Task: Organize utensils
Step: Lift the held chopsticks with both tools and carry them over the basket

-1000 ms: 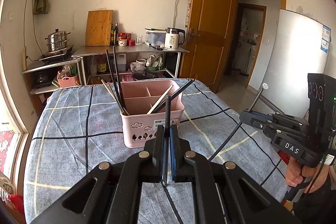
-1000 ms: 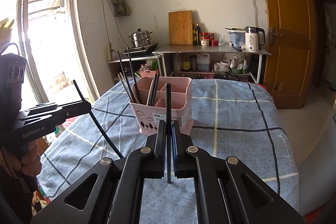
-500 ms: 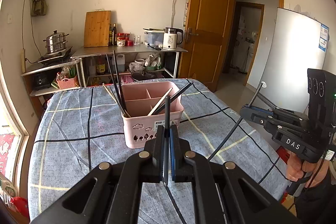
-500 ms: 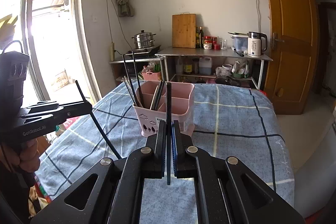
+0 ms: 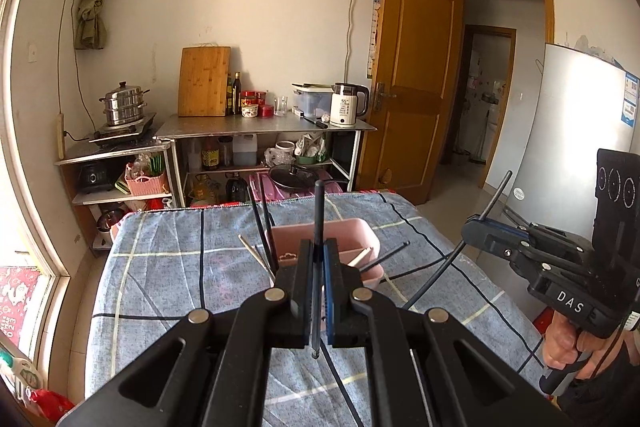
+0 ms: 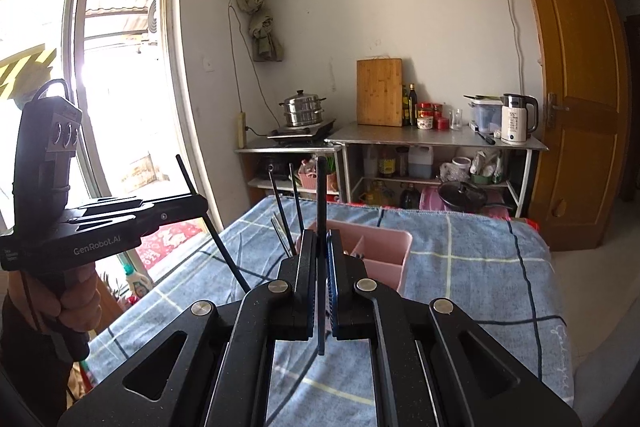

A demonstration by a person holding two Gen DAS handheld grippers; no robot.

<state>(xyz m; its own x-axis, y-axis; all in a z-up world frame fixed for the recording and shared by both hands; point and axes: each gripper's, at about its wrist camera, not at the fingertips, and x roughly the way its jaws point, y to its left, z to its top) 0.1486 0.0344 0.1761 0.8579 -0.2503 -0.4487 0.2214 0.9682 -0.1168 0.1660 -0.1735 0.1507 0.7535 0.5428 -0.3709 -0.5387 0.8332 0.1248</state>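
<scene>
Black chopstick (image 5: 318, 227) upright in my closed left jaws, another (image 6: 321, 227) in my right; both over the pink caddy (image 5: 360, 231) mid-table. Next: lower each into a compartment.

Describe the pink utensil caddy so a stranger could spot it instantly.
Find the table under the blue checked cloth. On it stands the pink utensil caddy, a divided plastic box holding black and pale chopsticks, unlike the woven pink basket on the shelf behind.
</scene>
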